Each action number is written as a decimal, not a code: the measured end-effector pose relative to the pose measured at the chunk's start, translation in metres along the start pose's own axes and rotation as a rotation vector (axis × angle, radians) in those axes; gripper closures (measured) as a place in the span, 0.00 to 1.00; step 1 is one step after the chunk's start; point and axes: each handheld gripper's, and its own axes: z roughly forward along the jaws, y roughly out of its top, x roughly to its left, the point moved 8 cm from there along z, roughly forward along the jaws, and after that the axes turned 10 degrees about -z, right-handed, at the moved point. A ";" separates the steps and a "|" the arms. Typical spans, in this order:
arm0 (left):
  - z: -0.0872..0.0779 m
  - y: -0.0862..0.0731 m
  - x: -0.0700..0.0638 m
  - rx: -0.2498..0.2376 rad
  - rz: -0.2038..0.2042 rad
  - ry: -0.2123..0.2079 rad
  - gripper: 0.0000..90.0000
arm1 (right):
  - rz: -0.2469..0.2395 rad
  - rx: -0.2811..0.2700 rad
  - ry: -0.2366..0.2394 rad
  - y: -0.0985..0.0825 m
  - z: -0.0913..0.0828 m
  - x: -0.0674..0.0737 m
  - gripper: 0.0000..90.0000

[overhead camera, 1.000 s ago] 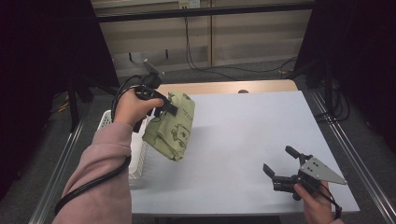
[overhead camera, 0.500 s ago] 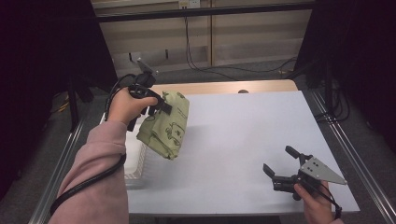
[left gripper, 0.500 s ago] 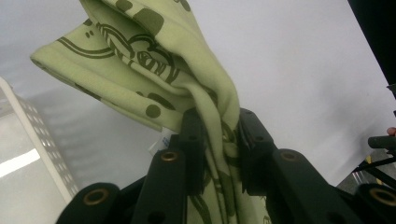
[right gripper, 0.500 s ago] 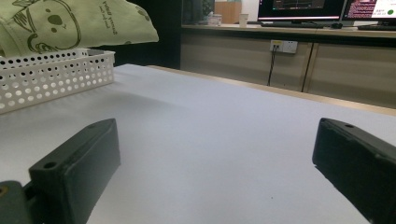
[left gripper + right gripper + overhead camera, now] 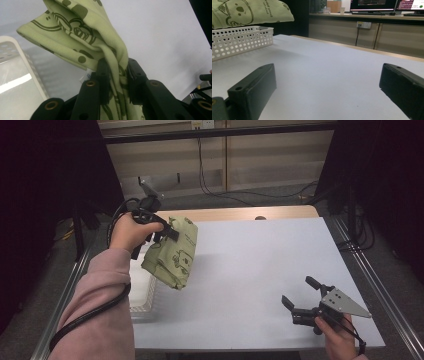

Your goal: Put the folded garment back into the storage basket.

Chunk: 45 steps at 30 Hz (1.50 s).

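The green cloth point(image 5: 172, 252) with koala pictures hangs in the air over the left edge of the worktop point(image 5: 260, 265), partly above the white basket point(image 5: 142, 292). My left hand-held gripper point(image 5: 167, 234) is clamped on a bunched fold of it. My right hand-held gripper point(image 5: 300, 295) rests near the front right corner, jaws wide apart, holding nothing. I think the cloth could slip out, because only a thin fold is pinched.

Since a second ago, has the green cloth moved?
Yes. The green cloth, pinched in the left gripper, has shifted slightly up and away from the white basket's near end, toward the table's far edge.
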 end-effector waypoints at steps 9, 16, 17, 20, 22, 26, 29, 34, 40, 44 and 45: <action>-0.006 0.000 0.007 -0.003 -0.009 0.010 0.83 | 0.004 0.000 0.002 0.000 0.000 0.000 0.01; -0.009 0.000 0.011 -0.007 -0.006 0.022 0.83 | 0.002 0.003 -0.001 0.000 0.000 0.000 0.01; -0.012 -0.001 0.016 0.029 0.040 0.033 0.83 | 0.002 0.001 0.001 0.000 0.000 0.000 0.01; -0.010 0.000 0.012 -0.014 -0.033 0.018 0.83 | 0.000 -0.001 0.002 0.000 0.000 0.000 0.01; -0.012 0.000 0.017 -0.010 -0.013 0.031 0.83 | 0.001 0.003 0.000 0.000 0.000 0.000 0.01; -0.014 0.000 0.020 -0.015 -0.015 0.035 0.83 | 0.003 0.003 0.000 0.000 0.000 0.000 0.01; -0.019 -0.001 0.027 0.020 0.039 0.052 0.83 | 0.003 0.003 0.000 0.000 0.000 0.000 0.01; -0.019 0.000 0.027 -0.024 -0.017 0.055 0.83 | 0.000 0.001 0.001 0.000 0.000 0.000 0.01; -0.022 0.001 0.031 -0.034 -0.031 0.061 0.83 | 0.000 -0.002 0.004 0.000 0.000 0.001 0.01; -0.023 0.001 0.034 -0.035 -0.030 0.066 0.83 | 0.002 -0.001 0.003 0.000 0.000 0.000 0.01; -0.023 0.000 0.034 -0.034 -0.042 0.060 0.83 | 0.001 -0.001 0.004 0.000 0.000 0.000 0.01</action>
